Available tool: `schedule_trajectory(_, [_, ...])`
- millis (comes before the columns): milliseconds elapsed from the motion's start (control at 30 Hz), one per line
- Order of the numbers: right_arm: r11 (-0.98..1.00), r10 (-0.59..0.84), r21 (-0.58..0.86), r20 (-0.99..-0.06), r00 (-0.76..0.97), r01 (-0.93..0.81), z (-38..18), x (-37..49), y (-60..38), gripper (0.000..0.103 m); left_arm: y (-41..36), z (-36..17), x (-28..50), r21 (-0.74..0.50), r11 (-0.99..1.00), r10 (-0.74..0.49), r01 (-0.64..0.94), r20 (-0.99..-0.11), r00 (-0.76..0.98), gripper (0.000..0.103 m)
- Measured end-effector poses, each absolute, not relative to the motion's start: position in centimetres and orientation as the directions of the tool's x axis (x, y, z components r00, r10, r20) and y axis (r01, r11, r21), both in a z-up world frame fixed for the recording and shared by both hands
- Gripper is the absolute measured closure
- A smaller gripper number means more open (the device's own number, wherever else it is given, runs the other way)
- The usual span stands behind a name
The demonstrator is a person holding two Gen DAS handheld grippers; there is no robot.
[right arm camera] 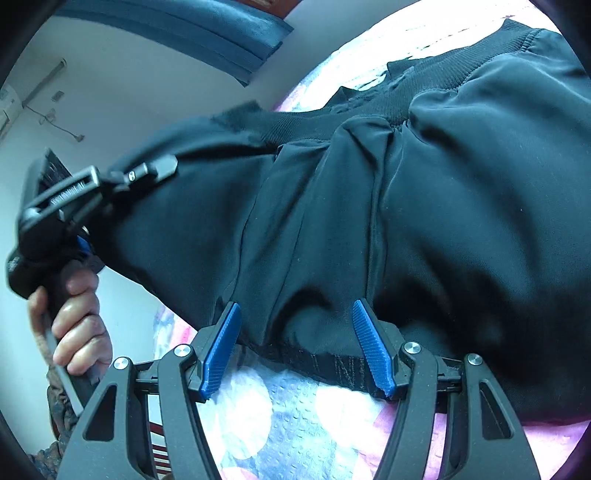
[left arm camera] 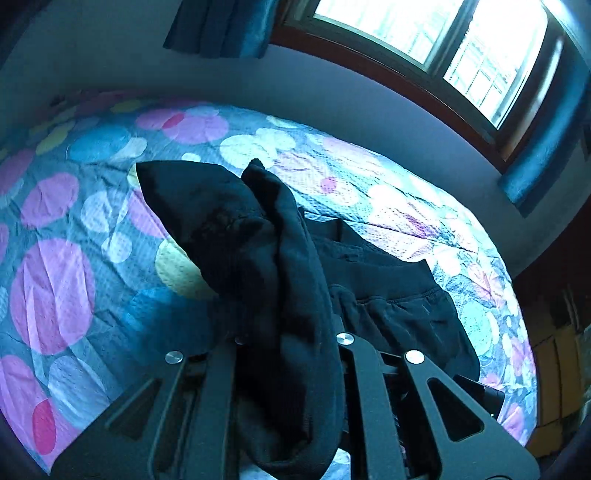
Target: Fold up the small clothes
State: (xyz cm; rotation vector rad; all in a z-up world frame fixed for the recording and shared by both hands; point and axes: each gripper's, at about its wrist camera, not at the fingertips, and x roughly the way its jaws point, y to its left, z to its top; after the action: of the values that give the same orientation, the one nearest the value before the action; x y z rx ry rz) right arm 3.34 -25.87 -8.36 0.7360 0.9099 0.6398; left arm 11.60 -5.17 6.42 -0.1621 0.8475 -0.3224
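Looking down my right gripper (right arm camera: 295, 345), I see its blue pads (right arm camera: 221, 350) standing apart with the near hem of the black shorts (right arm camera: 424, 206) lying between them; the cloth sits in the gap but the pads do not press on it, so that side is released. The shorts rest on the bed (right arm camera: 280, 417) right in front of me, ribbed waistband (right arm camera: 424, 96) at the far edge, so their long axis runs away from me, hem near and waist far.

To the left in that view my left gripper (right arm camera: 147, 171) is clenched on a corner of the same cloth and holds it lifted off the bed, the fabric sloping down from it toward the rest of the garment. A hand (right arm camera: 79, 321) wraps the handle below it.

From the left wrist view, the gripped fold (left arm camera: 258, 258) fills the space between the arms and hides the fingertips; it stands up and away from the camera, ending in a point. Beyond it the rest of the shorts lies flat to the right, waistband crossways.

The bedspread (left arm camera: 55, 295) is quilted, with pink, white, blue and yellow dots. Past it comes a pale wall (left arm camera: 295, 85), then a bright wood-framed window (left arm camera: 443, 48) with blue curtains (left arm camera: 221, 29).
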Motion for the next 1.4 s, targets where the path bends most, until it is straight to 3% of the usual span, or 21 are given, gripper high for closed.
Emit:
schedule_trajectory(233, [0.476, 0.782, 0.871, -0.354, 0.513, -0.124, -7.4, 1.5, -33.3, 0.040, -15.3, 6.9, 8.5, -0.047, 0.956, -0.242, 0.289, -0.683, 0.689, 0.092])
schedule_trajectory(467, [0.384, 0.716, 0.921, -0.250, 0.651, -0.068, -6.9, -2.2, -43.7, 0.040, -25.1, 2.2, 6.3, 0.128, 0.916, -0.194, 0.379, -0.688, 0.699, 0.092])
schedule_trajectory(633, [0.272, 0.733, 0.960, -0.168, 0.659, -0.059, -7.8, -2.6, -47.9, 0.040, -27.8, -2.2, 5.2, 0.200, 0.895, -0.157, 0.399, -0.695, 0.701, 0.091])
schedule_trajectory(733, [0.178, 0.771, 0.982, -0.100, 0.629, -0.062, -8.5, -0.8, -48.9, 0.037, -28.0, -3.3, 4.5, 0.253, 0.889, -0.133, 0.381, -0.653, 0.746, 0.091])
schedule_trajectory(967, [0.256, 0.859, 0.965, -0.197, 0.473, -0.063, -6.2, 6.3, -46.3, 0.031, -28.8, -4.6, 3.8, 0.346, 0.872, -0.083, 0.346, -0.593, 0.801, 0.090])
schedule_trajectory(1100, [0.455, 0.830, 0.889, -0.405, 0.383, -0.046, -4.9, 9.7, -43.2, 0.031, -29.2, -5.0, 3.6, 0.372, 0.866, -0.067, 0.335, -0.577, 0.814, 0.088])
schedule_trajectory(1233, [0.515, 0.808, 0.857, -0.481, 0.341, -0.009, -5.7, 10.8, -42.1, 0.029, -29.5, -5.1, 3.8, 0.385, 0.860, -0.058, 0.335, -0.579, 0.813, 0.085])
schedule_trajectory(1300, [0.524, 0.806, 0.852, -0.490, 0.333, -0.014, -6.2, 11.0, -41.9, 0.031, -29.7, -5.1, 3.6, 0.394, 0.853, -0.062, 0.342, -0.574, 0.816, 0.080])
schedule_trajectory(1333, [0.525, 0.802, 0.851, -0.493, 0.337, -0.006, -6.3, 11.3, -41.7, 0.036, -29.8, -5.0, 3.5, 0.397, 0.850, -0.068, 0.346, -0.570, 0.819, 0.078])
schedule_trajectory(1367, [0.530, 0.798, 0.848, -0.499, 0.338, 0.003, -6.5, 11.5, -41.7, 0.048, -29.8, -4.9, 3.3, 0.399, 0.849, -0.069, 0.347, -0.566, 0.821, 0.076])
schedule_trajectory(1400, [0.539, 0.790, 0.842, -0.511, 0.339, 0.012, -6.8, 11.7, -41.7, 0.052, -29.7, -4.8, 3.2, 0.397, 0.848, -0.075, 0.351, -0.565, 0.822, 0.073])
